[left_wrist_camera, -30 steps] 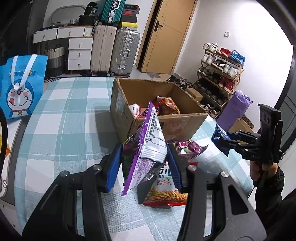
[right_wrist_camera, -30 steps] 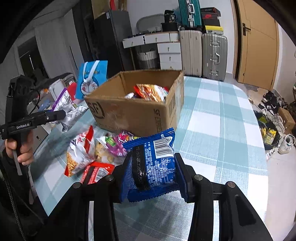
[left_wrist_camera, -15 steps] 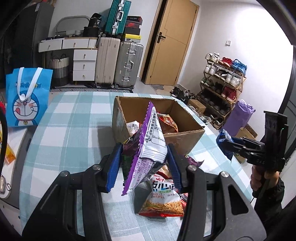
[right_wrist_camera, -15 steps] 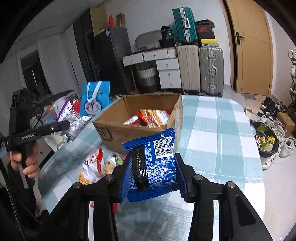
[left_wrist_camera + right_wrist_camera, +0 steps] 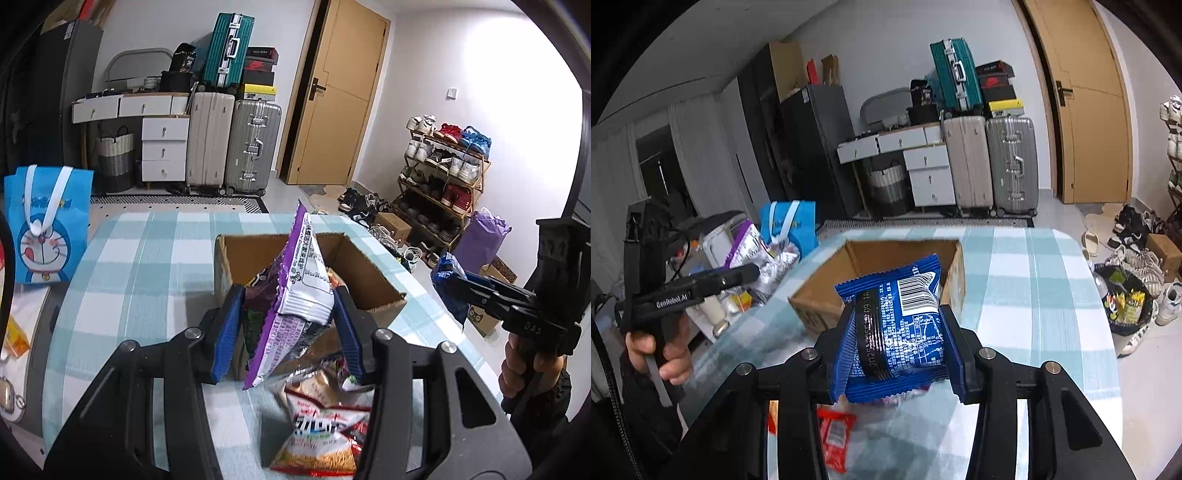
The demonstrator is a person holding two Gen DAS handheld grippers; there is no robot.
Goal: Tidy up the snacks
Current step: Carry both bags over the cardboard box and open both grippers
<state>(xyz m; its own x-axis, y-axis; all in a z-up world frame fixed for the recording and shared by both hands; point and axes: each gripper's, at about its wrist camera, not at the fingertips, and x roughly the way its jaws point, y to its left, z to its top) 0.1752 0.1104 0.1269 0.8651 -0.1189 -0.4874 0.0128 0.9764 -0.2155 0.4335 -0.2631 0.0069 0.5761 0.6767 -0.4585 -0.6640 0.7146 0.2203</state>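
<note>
My left gripper is shut on a purple and white snack bag, held upright above the table in front of the open cardboard box. My right gripper is shut on a blue snack packet, held above the table before the same box. Each gripper shows in the other's view: the right one with its blue packet at the right, the left one with its purple bag at the left. Loose snack bags lie on the checked tablecloth below.
A red packet lies on the checked tablecloth. A blue Doraemon bag stands at the table's left. Suitcases, drawers, a door and a shoe rack stand beyond the table.
Both grippers have risen with their packets still held; the box and loose snacks now sit lower and farther in both views.
</note>
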